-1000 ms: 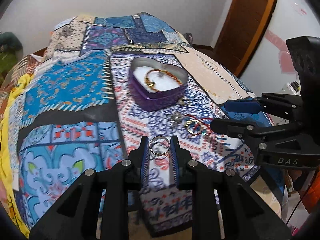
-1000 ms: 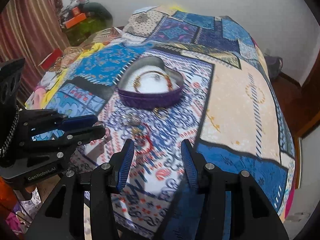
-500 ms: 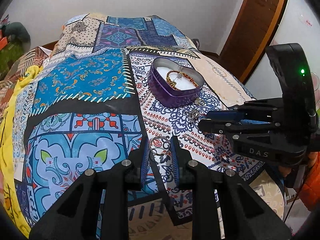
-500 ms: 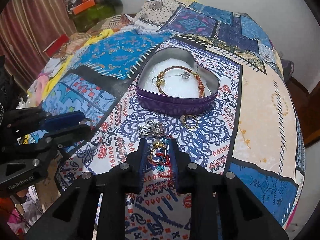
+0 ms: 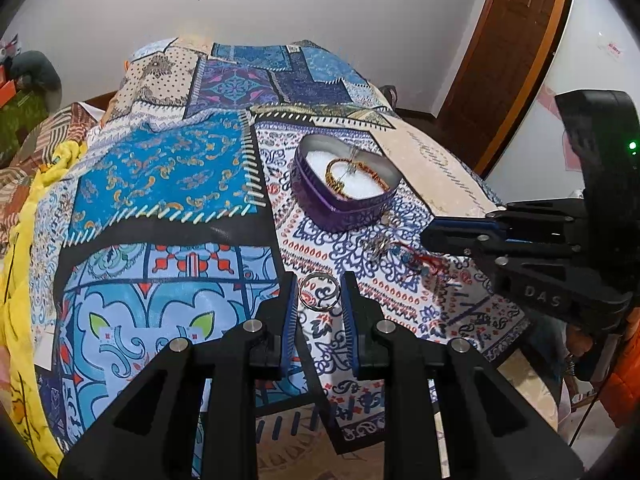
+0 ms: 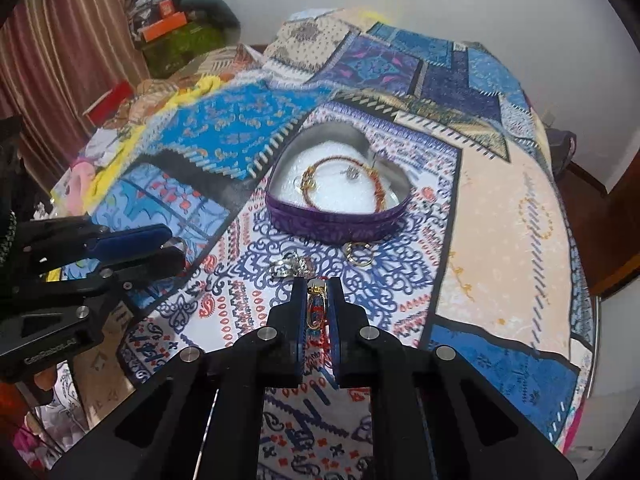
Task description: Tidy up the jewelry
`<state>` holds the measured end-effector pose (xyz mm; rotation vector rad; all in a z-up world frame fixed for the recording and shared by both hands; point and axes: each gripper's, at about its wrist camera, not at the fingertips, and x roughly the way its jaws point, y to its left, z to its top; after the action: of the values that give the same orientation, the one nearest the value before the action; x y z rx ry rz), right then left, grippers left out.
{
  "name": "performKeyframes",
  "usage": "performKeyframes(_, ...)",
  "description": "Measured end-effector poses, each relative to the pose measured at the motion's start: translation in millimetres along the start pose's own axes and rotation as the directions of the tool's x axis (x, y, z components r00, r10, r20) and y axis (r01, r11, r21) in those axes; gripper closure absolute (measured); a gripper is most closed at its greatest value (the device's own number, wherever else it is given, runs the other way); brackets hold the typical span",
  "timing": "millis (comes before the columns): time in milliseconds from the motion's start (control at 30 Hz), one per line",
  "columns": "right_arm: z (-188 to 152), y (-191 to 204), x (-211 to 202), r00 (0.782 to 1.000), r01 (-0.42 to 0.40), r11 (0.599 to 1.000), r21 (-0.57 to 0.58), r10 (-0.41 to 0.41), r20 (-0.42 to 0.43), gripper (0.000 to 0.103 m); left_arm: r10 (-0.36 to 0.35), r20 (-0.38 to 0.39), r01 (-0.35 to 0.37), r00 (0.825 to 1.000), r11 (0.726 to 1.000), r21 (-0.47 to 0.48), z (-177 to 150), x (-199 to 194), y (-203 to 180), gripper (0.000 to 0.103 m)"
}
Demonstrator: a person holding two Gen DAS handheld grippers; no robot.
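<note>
A purple heart-shaped tin [image 5: 340,208] [image 6: 336,226] sits on the patterned bedspread and holds an orange-gold bracelet [image 6: 344,184] on white padding. My left gripper [image 5: 319,292] is shut on a silver ring [image 5: 319,291] and holds it above the cloth, in front and left of the tin. My right gripper [image 6: 317,300] is shut on a red and gold beaded piece [image 6: 316,308] just in front of the tin. A silver charm cluster [image 6: 290,268] and a gold ring [image 6: 358,254] lie on the cloth by the tin's near wall.
The patchwork bedspread [image 5: 168,184] covers the whole bed. A wooden door [image 5: 508,60] stands at the right. Curtains and cluttered boxes [image 6: 168,24] are at the far left in the right wrist view. The bed edge falls away below both grippers.
The right gripper moved in and closed on the red and gold beaded piece. The left gripper, still holding the silver ring, lifted and drew back left of the tin.
</note>
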<state>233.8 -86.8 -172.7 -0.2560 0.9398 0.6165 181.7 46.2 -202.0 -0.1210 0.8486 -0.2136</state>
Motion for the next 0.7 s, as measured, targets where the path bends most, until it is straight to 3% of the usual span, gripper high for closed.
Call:
performKeyframes(333,12.8,-11.9,-32.8,0.994,0.024,0.999,0.043,-0.028,0.102,0.094,0.017,0.056,-0.018,0.998,1.0,0.024,18.7,-14.7,-9.7,0.083)
performKeyframes(700,27.7,-22.7,-41.5,0.985,0.014,0.997,0.074,-0.026,0.172,0.094,0.029,0.122,-0.035,0.992,0.998,0.049,50.2,-18.0,-15.3,0.083)
